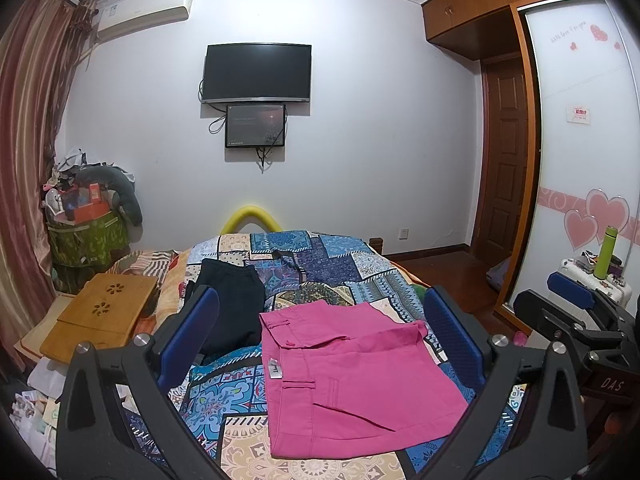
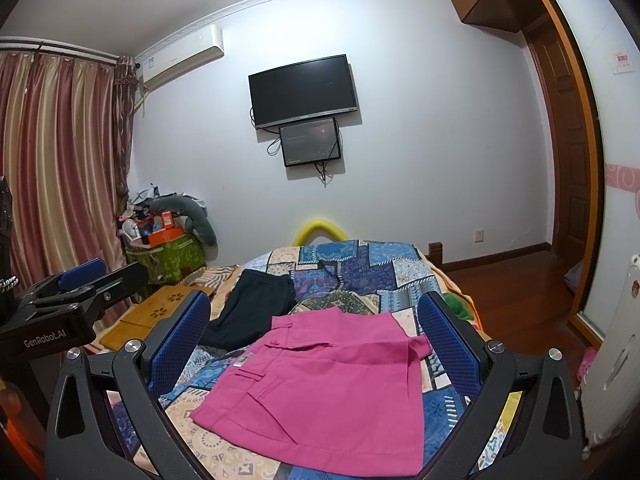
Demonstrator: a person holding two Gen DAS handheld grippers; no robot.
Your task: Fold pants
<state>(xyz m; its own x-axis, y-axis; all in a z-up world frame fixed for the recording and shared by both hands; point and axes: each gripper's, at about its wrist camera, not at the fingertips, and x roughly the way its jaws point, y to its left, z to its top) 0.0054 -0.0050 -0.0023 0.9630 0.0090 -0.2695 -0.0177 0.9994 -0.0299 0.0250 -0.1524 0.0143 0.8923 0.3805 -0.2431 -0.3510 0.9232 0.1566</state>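
Pink pants [image 1: 352, 376] lie folded in a compact rectangle on the patchwork bedspread [image 1: 320, 264], also in the right wrist view [image 2: 328, 392]. A dark folded garment [image 1: 236, 304] lies behind them to the left [image 2: 252, 312]. My left gripper [image 1: 320, 328] is open and empty, held above the pink pants with the fingers either side. My right gripper [image 2: 316, 328] is open and empty, likewise above the pants. The right gripper shows at the right edge of the left wrist view [image 1: 576, 312]; the left gripper shows at the left of the right wrist view [image 2: 80, 284].
A wooden lap tray [image 1: 100, 316] lies left of the bed. A green bin [image 1: 88, 240] of clutter stands by the curtain. A white suitcase [image 1: 596, 284] with a green bottle [image 1: 606, 252] stands at right by the wardrobe. A TV [image 1: 258, 72] hangs on the far wall.
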